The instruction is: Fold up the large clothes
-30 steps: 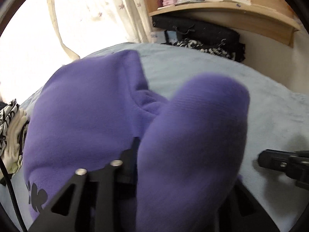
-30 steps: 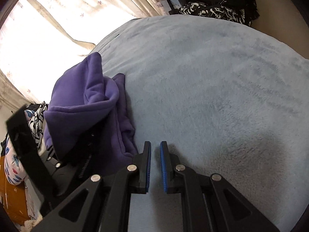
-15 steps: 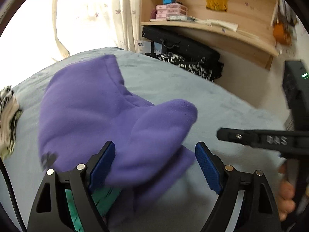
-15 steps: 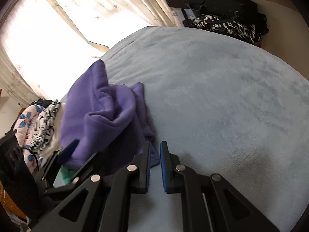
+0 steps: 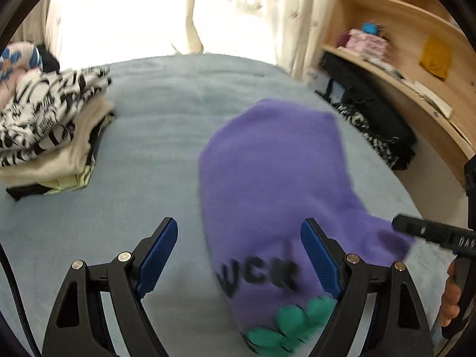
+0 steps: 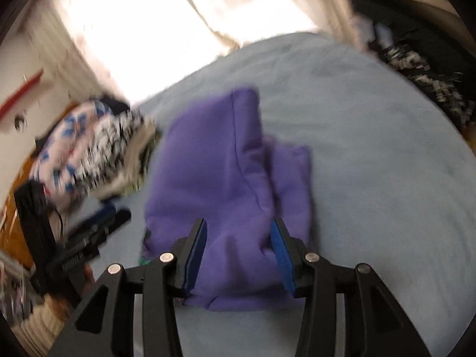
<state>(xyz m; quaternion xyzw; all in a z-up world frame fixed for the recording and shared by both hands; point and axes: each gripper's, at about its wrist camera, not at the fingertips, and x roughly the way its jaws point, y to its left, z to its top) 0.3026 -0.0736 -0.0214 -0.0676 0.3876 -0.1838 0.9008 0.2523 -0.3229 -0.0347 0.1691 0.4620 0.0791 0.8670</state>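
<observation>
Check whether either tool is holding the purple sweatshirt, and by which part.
Nothing is held. The left tool stands open, and the right tool, which has just been opening, has let go. The purple sweatshirt lies on the bed.

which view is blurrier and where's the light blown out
Right wrist view: blurrier, motion smear across the clothes pile and curtain, the purple garment soft. Left wrist view: sharper, though the garment's print is smeared. Window blown out to white in both; fisheye bends the shelf and bed edge.

Bedroom, daylight behind

Ahead of the gripper, pale curtains (image 5: 300, 15) glow (window overexposed); wooden shelves (image 5: 395, 44) curve along the right wall.
</observation>
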